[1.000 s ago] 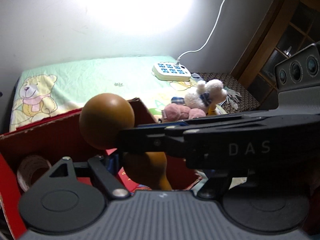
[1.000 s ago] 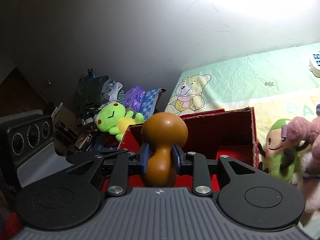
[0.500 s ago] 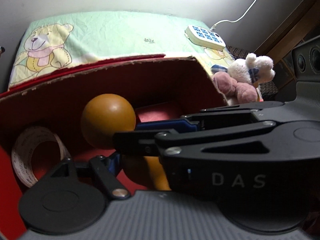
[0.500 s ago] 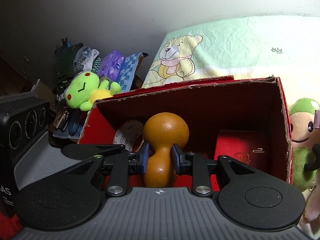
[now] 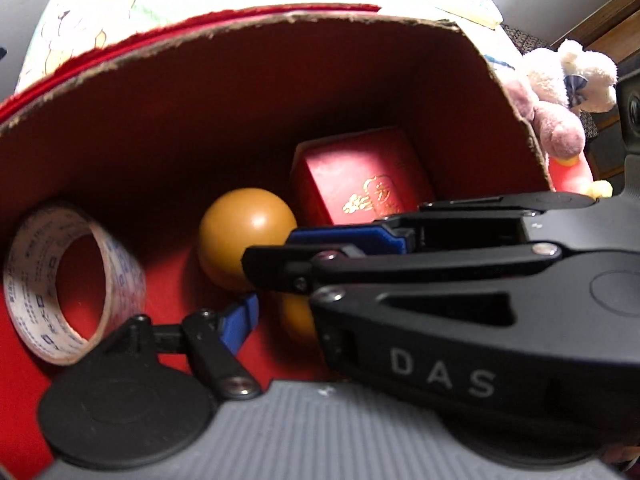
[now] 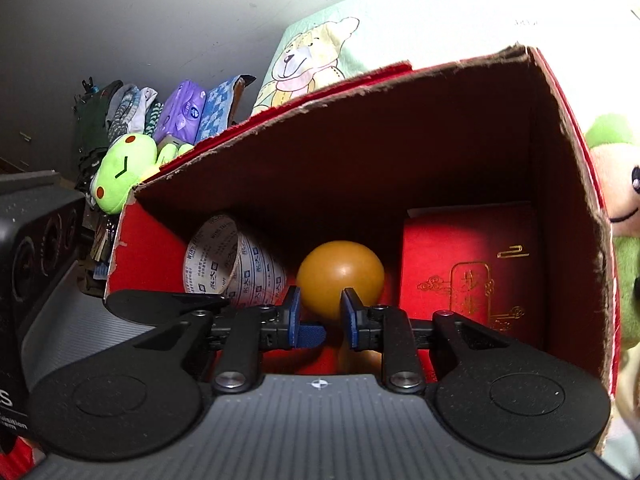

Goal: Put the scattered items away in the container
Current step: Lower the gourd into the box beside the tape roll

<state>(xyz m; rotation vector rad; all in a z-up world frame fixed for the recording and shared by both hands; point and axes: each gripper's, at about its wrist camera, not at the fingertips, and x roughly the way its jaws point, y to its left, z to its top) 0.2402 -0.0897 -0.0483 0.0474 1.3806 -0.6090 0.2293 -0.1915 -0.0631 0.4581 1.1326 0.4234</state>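
A brown gourd-shaped wooden piece (image 6: 340, 274) lies down inside the red cardboard box (image 6: 400, 92), between a roll of printed tape (image 6: 228, 264) and a red booklet with gold print (image 6: 472, 268). My right gripper (image 6: 319, 314) is low in the box with its blue pads parted on either side of the wooden piece's neck, no longer pressing it. In the left wrist view the right gripper (image 5: 272, 276) crosses the frame over the wooden piece (image 5: 244, 232), the tape (image 5: 72, 284) and the booklet (image 5: 360, 176). The left gripper's own fingers cannot be made out there.
Plush toys lie to the right of the box: a white and pink one (image 5: 560, 84) and a green one (image 6: 620, 184). A green frog plush (image 6: 120, 172) and packets (image 6: 184, 108) sit left of the box. A bear-print sheet (image 6: 312, 60) lies behind.
Both grippers went down into the box. The right gripper lowered the wooden piece onto the box floor and its jaws opened off it.
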